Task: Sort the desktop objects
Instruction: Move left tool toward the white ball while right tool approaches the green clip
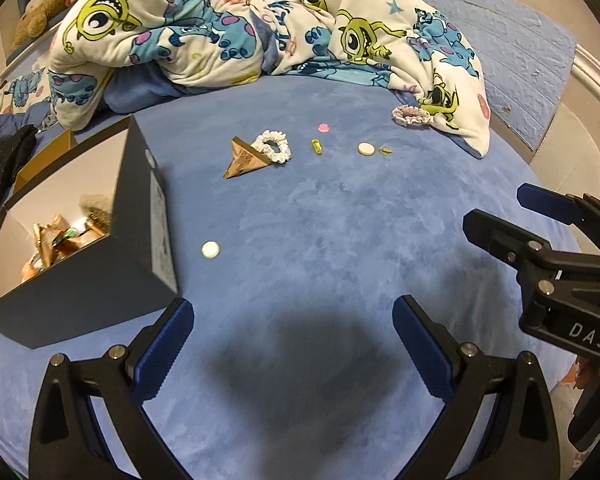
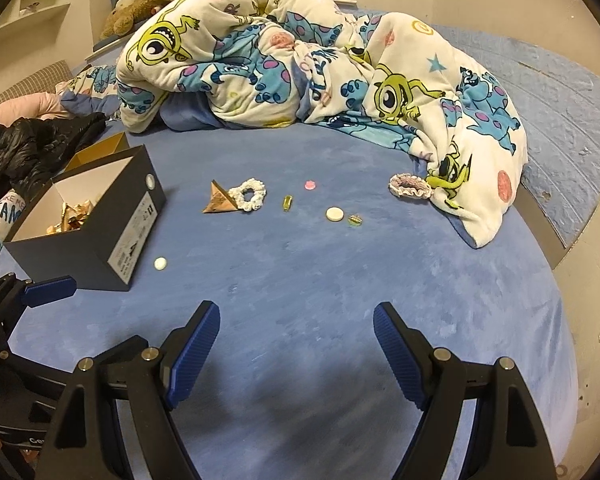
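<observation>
Small objects lie scattered on a blue bed sheet: a brown paper triangle (image 1: 242,158) (image 2: 219,201), a white scrunchie (image 1: 273,146) (image 2: 249,193), a yellow-green candy (image 1: 317,146) (image 2: 287,202), a pink disc (image 1: 323,127) (image 2: 309,185), a cream disc (image 1: 365,149) (image 2: 334,213), a small green wrapped sweet (image 1: 385,152) (image 2: 355,221), a pale round tablet (image 1: 210,249) (image 2: 160,263) and a pink scrunchie (image 1: 412,115) (image 2: 409,186). An open dark box (image 1: 140,240) (image 2: 112,236) holds wrapped items. My left gripper (image 1: 292,320) and right gripper (image 2: 296,322) both hover open over bare sheet, holding nothing.
A rumpled cartoon-print blanket (image 1: 228,28) (image 2: 300,64) is piled at the back, reaching the pink scrunchie. A plush toy (image 2: 148,4) lies behind it. Black clothing (image 2: 32,148) sits left of the box. The bed's right edge (image 2: 556,264) drops to the floor.
</observation>
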Tool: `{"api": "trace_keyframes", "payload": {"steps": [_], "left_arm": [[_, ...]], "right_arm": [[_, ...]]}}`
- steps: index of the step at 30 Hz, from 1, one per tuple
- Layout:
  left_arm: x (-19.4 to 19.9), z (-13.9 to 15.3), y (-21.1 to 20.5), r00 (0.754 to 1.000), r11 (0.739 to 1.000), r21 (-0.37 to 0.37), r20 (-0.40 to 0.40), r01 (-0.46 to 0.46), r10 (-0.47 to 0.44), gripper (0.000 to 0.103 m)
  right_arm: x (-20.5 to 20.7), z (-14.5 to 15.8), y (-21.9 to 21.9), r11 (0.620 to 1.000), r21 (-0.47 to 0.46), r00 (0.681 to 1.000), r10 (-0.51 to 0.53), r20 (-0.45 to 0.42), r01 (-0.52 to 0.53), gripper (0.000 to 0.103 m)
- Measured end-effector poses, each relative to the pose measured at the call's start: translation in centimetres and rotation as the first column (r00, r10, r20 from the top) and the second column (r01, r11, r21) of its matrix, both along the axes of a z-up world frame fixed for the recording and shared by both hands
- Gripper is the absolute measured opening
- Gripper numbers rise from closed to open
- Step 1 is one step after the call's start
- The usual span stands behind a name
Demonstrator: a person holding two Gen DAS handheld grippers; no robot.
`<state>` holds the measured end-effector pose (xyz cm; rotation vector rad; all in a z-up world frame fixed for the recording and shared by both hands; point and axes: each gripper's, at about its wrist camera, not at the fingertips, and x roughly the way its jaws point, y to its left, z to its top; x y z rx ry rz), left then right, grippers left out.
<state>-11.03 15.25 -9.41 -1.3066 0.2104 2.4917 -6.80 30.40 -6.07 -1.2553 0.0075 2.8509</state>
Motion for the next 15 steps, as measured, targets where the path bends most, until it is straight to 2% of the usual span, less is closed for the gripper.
{"api": "trace_keyframes", "payload": {"steps": [5,15], "left_arm": [[-1.6,-1.3,0.4,1.000,1.000,0.008,0.005,-0.005,0.005,0.091],[-4.8,-5.0,-0.7,0.998,0.997,0.042,0.004,-0.070,0.070,0.090]], "right_arm": [[-1.7,-0.9,1.0,1.000,0.001,1.000,0.000,0.006,0.000,0.081],[-6.4,-3.2,4.1,1.000,-0.028,1.000,0.008,-0.021,-0.009,0.081]]}}
